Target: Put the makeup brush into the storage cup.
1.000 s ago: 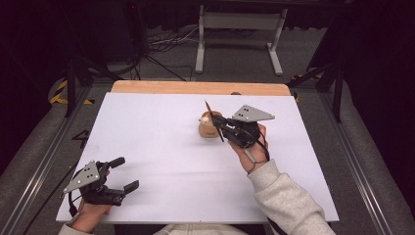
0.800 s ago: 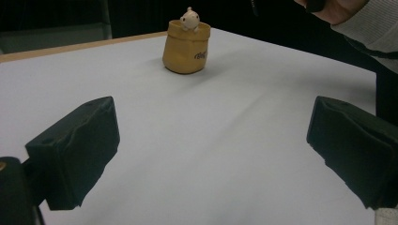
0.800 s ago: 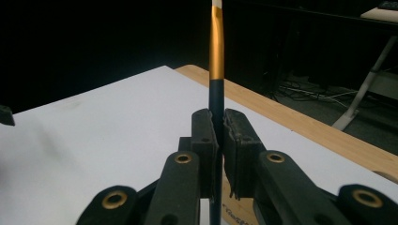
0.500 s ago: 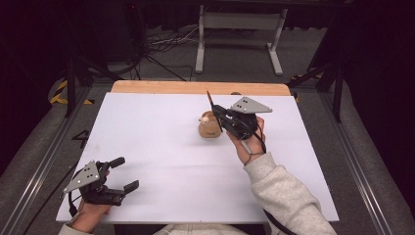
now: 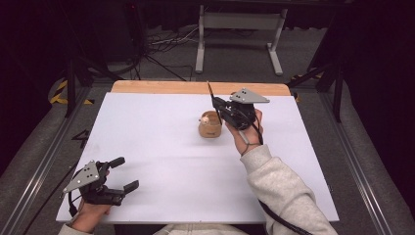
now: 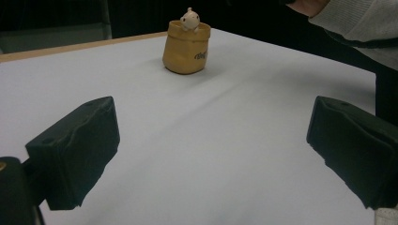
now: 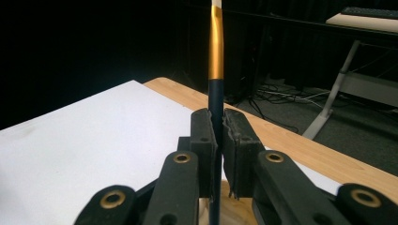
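A tan sack-shaped holder (image 5: 210, 129) with a small white figure at its rim stands on the white table top (image 5: 161, 142), right of the middle; the left gripper view shows the holder (image 6: 187, 49) far ahead. My right gripper (image 5: 217, 104) hovers just right of and above it, shut on a dark pen (image 5: 211, 94) with a gold band that points up. In the right gripper view the pen (image 7: 216, 47) rises between the closed jaws of the right gripper (image 7: 217, 136). Its lower end is hidden. My left gripper (image 5: 125, 174) rests open at the near left, nothing between its jaws (image 6: 211, 145).
A wooden strip (image 5: 161, 87) runs along the table's far edge. Beyond it stand a metal frame's legs (image 5: 199, 49) and cables on the floor. A grey sleeve (image 5: 281, 191) crosses the near right of the table.
My right gripper has risen and drifted toward the far edge with the pen, away from the holder. The left gripper has stayed still.
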`<move>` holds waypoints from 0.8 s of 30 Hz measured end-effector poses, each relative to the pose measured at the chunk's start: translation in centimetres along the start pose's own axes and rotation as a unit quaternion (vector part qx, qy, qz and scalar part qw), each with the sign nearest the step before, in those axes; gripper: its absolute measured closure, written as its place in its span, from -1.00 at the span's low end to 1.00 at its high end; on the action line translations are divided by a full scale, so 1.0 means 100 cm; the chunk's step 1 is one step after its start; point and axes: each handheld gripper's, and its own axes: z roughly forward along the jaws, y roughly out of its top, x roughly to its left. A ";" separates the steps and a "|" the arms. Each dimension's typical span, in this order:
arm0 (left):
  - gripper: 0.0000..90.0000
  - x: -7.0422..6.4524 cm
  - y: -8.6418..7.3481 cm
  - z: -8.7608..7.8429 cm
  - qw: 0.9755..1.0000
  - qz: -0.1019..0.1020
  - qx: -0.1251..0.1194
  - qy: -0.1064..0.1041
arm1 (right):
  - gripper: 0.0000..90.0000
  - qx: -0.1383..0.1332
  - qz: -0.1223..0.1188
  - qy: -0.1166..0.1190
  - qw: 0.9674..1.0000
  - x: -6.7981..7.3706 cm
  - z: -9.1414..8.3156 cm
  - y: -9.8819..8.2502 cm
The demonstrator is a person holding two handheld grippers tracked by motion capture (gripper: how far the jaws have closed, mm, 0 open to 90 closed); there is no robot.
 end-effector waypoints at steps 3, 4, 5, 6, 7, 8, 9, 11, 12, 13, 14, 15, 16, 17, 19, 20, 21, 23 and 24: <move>-0.92 0.000 0.000 0.000 1.000 -0.001 -0.003 0.000 | 0.85 0.000 0.002 -0.004 1.000 -0.003 0.005 0.001; -0.92 0.000 0.000 0.000 1.000 -0.001 -0.003 0.001 | 0.85 -0.002 0.000 -0.005 1.000 -0.004 0.007 0.001; -0.92 0.000 0.000 0.000 1.000 0.000 -0.004 0.001 | 0.85 -0.001 0.001 -0.006 1.000 -0.005 0.008 0.001; -0.92 0.000 0.000 0.000 1.000 -0.001 -0.004 0.001 | 0.85 -0.002 0.000 -0.008 1.000 -0.006 0.010 0.001; -0.92 0.000 0.000 0.000 1.000 -0.001 -0.004 0.001 | 0.85 -0.001 0.002 -0.009 1.000 -0.007 0.011 0.001; -0.92 0.000 0.000 0.000 1.000 0.000 -0.004 0.001 | 0.85 -0.001 0.003 -0.011 1.000 -0.008 0.013 0.000; -0.92 0.000 0.000 0.000 1.000 0.000 -0.004 0.001 | 0.85 0.000 0.005 -0.013 1.000 -0.009 0.015 0.000; -0.92 0.000 0.000 0.000 1.000 0.000 -0.004 0.001 | 0.85 0.000 0.002 -0.014 1.000 -0.011 0.018 0.000; -0.92 0.000 0.000 0.000 1.000 0.000 -0.004 0.001 | 0.85 0.000 0.001 -0.015 1.000 -0.011 0.019 0.000; -0.92 0.000 0.000 0.000 1.000 0.000 -0.004 0.001 | 0.85 -0.002 -0.003 -0.015 1.000 -0.012 0.021 0.000; -0.92 0.000 0.000 0.000 1.000 0.000 -0.004 0.001 | 0.85 -0.004 -0.002 -0.015 1.000 -0.013 0.023 0.000; -0.92 0.000 0.000 0.000 1.000 0.000 -0.004 0.001 | 0.85 -0.004 0.000 -0.015 1.000 -0.014 0.025 -0.001; -0.92 0.000 0.000 0.000 1.000 0.000 -0.004 0.001 | 0.85 -0.005 0.001 -0.014 1.000 -0.015 0.026 -0.001; -0.92 0.000 0.000 0.000 1.000 0.001 -0.004 0.001 | 0.85 -0.005 0.001 -0.014 1.000 -0.015 0.026 -0.001; -0.92 0.000 0.000 0.000 1.000 0.001 -0.004 0.000 | 0.85 -0.007 0.000 -0.017 1.000 -0.016 0.030 -0.001; -0.92 0.000 0.000 0.000 1.000 0.002 -0.004 0.000 | 0.85 -0.007 -0.001 -0.017 1.000 -0.016 0.031 -0.001; -0.92 -0.001 0.000 0.000 1.000 0.002 -0.004 0.000 | 0.85 -0.006 -0.001 -0.017 1.000 -0.016 0.032 -0.002; -0.92 -0.001 0.000 0.000 1.000 0.001 -0.004 0.000 | 0.85 -0.007 0.000 -0.017 1.000 -0.016 0.035 -0.003; -0.92 -0.001 0.000 0.000 1.000 0.003 -0.004 0.000 | 0.85 -0.008 0.000 -0.016 1.000 -0.016 0.037 -0.004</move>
